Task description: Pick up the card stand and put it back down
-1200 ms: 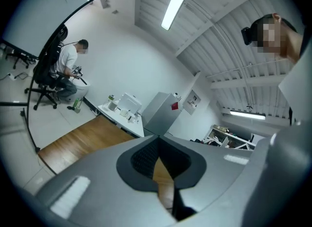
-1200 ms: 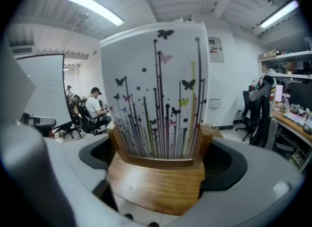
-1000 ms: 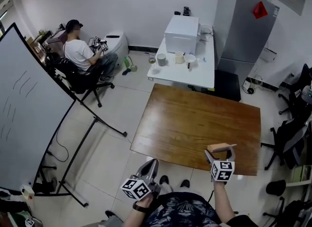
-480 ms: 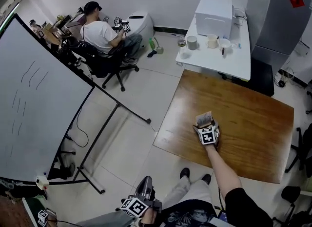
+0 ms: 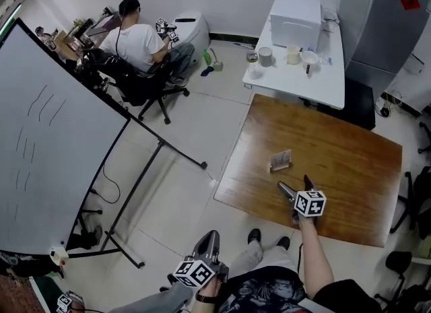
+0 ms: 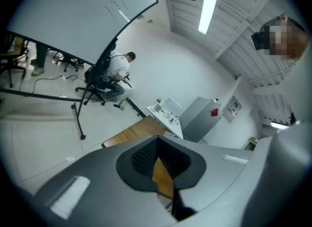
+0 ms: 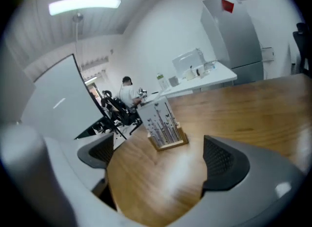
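Observation:
The card stand (image 5: 281,161), a small wooden base with a printed card upright in it, stands on the brown wooden table (image 5: 350,170) near its left part. In the right gripper view the card stand (image 7: 163,123) is just ahead of the jaws, apart from both pads. My right gripper (image 5: 296,186) hovers a little nearer the front edge, its jaws opening wide with nothing between them (image 7: 161,160). The left gripper (image 5: 209,240) hangs low beside my legs, off the table, its pads (image 6: 146,157) drawn together and empty.
A white table (image 5: 316,83) with a white box (image 5: 295,11) and cups stands behind the wooden one. A grey cabinet (image 5: 384,15) is at the back right. A large whiteboard on a stand (image 5: 47,157) fills the left. A person (image 5: 138,42) sits on an office chair at the back.
The right gripper carried the card stand over the table, set it down, let go and drew back toward me. The left gripper has stayed low.

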Motion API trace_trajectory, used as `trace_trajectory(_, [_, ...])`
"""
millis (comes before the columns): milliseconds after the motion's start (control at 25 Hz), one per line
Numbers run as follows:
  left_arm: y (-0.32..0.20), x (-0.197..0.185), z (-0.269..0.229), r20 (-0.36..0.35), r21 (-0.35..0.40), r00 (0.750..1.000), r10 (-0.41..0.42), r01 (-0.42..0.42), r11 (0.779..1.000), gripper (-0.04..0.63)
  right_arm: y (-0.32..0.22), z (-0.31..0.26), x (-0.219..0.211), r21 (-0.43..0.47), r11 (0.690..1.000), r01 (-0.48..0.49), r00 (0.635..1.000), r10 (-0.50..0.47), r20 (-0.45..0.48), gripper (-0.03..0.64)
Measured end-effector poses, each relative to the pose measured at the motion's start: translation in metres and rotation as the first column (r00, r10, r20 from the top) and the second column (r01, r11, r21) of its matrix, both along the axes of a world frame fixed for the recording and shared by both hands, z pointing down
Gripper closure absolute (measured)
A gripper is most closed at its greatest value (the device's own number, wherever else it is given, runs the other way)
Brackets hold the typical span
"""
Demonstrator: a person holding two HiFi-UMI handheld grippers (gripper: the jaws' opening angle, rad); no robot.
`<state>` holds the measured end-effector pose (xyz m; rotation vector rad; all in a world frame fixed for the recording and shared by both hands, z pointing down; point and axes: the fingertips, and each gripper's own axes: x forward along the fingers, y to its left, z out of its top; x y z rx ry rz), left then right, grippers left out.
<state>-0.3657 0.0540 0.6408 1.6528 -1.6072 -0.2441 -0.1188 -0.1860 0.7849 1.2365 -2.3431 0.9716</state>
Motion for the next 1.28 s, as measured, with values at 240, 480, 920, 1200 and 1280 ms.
trace_trajectory(240, [-0.075, 0.073, -0.021, 0.066, 0.097, 0.956, 0.286, -0.291, 0.952, 0.595, 0.122, -0.127, 0.127, 0.184, 0.98, -0.074, 0.985, 0.101, -0.141, 0.538])
trace_trajectory(480, [-0.119, 0.16, -0.041, 0.109, 0.149, 0.865, 0.49, -0.501, 0.852, 0.595, 0.158, -0.19, 0.23, 0.325, 0.886, -0.33, 0.903, 0.397, -0.165, 0.601])
trace_trajectory(920, [-0.123, 0.232, -0.079, 0.191, 0.216, 0.759, 0.623, -0.651, 0.727, 0.595, 0.18, -0.198, 0.293, 0.345, 0.808, -0.478, 0.823, 0.549, -0.146, 0.601])
trace_trajectory(1200, [-0.115, 0.218, -0.079, 0.248, 0.192, 0.754, 0.608, -0.653, 0.732, 0.595, 0.173, -0.2, 0.268, 0.341, 0.84, -0.423, 0.879, 0.472, -0.072, 0.601])
trace_trajectory(1280, [-0.108, 0.21, -0.074, 0.235, 0.171, 0.771, 0.592, -0.633, 0.755, 0.595, 0.17, -0.197, 0.255, 0.327, 0.859, -0.395, 0.9, 0.433, -0.05, 0.601])
